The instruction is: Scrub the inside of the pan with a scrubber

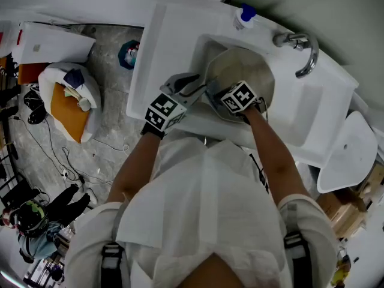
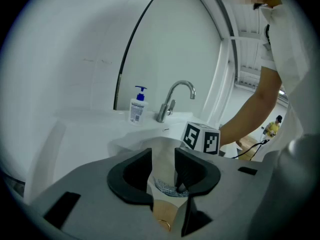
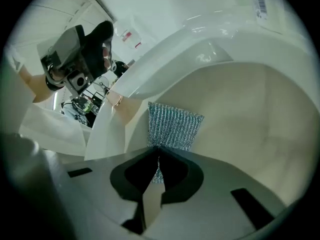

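At the white sink (image 1: 162, 53), i.e. the biggest thing in the head view, the person leans over the front edge w/ both forearms stretched forward. The pan (image 1: 240, 65) lies inside the basin, below the faucet (image 1: 303, 53), and seems tilted toward the person, prob. so that its pale inside faces the working hand. The left gripper (image 2: 162, 159) has its claw clamped on the pan's handle (image 2: 165, 214), which passes btw. the two jaws. The reason is likely to steady the pan so it does not slide or turn when it is rubbed. This arm comes from the left and points only gently down. The right gripper (image 3: 157, 156) reaches over the rim and points steeply down into the pan. Its claw is pressed together on one corner of the scrubber (image 3: 172, 126). The silver mesh stands out in front of the jaws and lies against the pan's inner wall, near the handle side, a good position for scrubbing strokes.
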Tool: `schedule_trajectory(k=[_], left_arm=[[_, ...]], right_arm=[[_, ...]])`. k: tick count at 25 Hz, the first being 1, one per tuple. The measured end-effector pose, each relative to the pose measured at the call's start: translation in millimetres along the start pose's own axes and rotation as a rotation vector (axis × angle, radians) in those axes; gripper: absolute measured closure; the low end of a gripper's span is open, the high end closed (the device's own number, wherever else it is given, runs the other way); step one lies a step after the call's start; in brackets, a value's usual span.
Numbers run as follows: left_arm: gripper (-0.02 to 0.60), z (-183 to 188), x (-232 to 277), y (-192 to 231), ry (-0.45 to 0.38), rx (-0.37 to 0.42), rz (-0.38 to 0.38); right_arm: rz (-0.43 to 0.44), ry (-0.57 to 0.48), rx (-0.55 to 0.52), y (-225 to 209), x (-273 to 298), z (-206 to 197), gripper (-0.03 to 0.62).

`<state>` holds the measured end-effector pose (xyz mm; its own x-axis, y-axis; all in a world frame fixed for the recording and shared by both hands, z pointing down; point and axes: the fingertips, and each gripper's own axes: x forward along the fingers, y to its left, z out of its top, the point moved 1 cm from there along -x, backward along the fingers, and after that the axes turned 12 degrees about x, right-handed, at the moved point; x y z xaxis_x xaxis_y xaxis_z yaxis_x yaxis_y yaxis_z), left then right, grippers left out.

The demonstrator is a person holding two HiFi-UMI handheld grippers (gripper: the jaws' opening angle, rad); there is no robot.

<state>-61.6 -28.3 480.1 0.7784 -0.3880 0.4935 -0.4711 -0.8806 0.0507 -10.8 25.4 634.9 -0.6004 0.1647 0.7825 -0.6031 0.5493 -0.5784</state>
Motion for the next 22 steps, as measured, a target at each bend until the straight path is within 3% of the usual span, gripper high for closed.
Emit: schedule_trajectory(k=[5, 13, 17, 22], left_arm=[[0.431, -0.6, -1.7, -0.7, 0.004, 0.002, 0.005], [0.431, -2.1, -4.2, -4.5, 0.012, 0.004, 0.0], [0.431, -3.9, -7.0, -4.8, 0.011, 0.002, 0.005], [0.431, -4.8, -6.7, -5.2, 0.009, 0.002, 0.004]], right_arm=[[-0.041, -0.081, 0.053, -8.3, 2.5, 16.0, 0.579], [-0.145, -0.341, 0.261, -43.5, -16.9, 79.5, 0.579], [-0.095, -0.314, 0.264, -38.7, -15.5, 76.3, 0.579], [0.005, -0.176, 0.189, -10.0, -5.5, 41.7, 0.579]])
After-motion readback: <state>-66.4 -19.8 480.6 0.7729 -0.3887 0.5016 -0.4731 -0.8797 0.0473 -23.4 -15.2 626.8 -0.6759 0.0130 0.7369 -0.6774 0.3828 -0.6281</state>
